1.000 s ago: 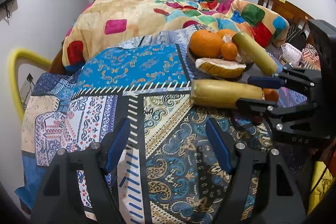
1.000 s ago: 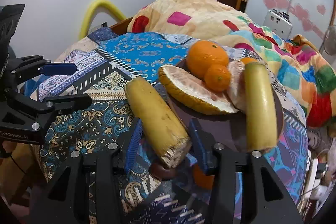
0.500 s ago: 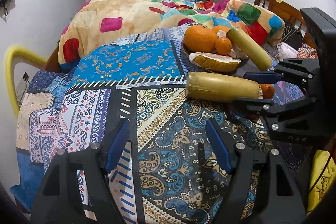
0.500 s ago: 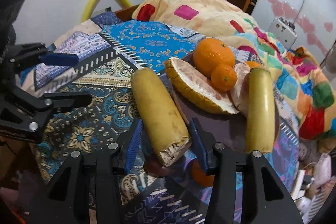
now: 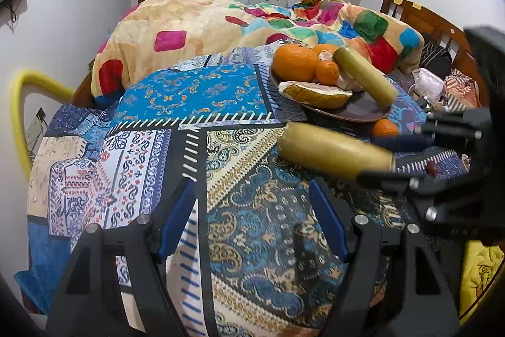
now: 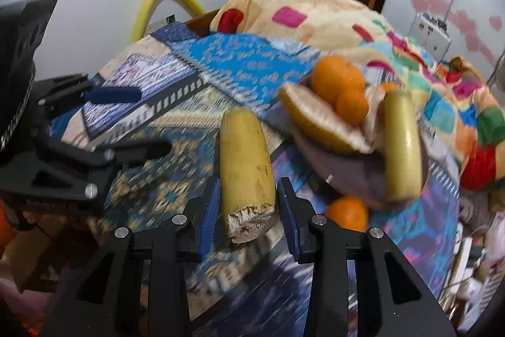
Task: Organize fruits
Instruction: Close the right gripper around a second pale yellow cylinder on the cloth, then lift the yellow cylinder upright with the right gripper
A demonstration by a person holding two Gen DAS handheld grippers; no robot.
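Note:
My right gripper (image 6: 247, 209) is shut on a thick yellow banana-like fruit (image 6: 244, 160) at its cut end and holds it off the patterned bedspread (image 5: 258, 210); the fruit also shows in the left wrist view (image 5: 334, 152). A dark plate (image 5: 356, 112) holds a large orange (image 5: 295, 62), a small orange (image 5: 327, 72), a pomelo peel (image 5: 315, 92) and a second yellow fruit (image 5: 366, 78). A loose orange (image 5: 384, 128) lies beside the plate. My left gripper (image 5: 252, 218) is open and empty over the bedspread, left of the held fruit.
A heaped patchwork blanket (image 5: 221, 30) lies behind the plate. A yellow tube (image 5: 19, 116) arcs at the left by the wall. A wooden headboard (image 5: 426, 21) stands at the right. A small dark red object (image 5: 431, 168) lies on the spread near my right gripper.
My right gripper has lifted the yellow fruit and drawn it back from the plate; the right view is blurred with motion. The left gripper has stayed open and shifted slightly.

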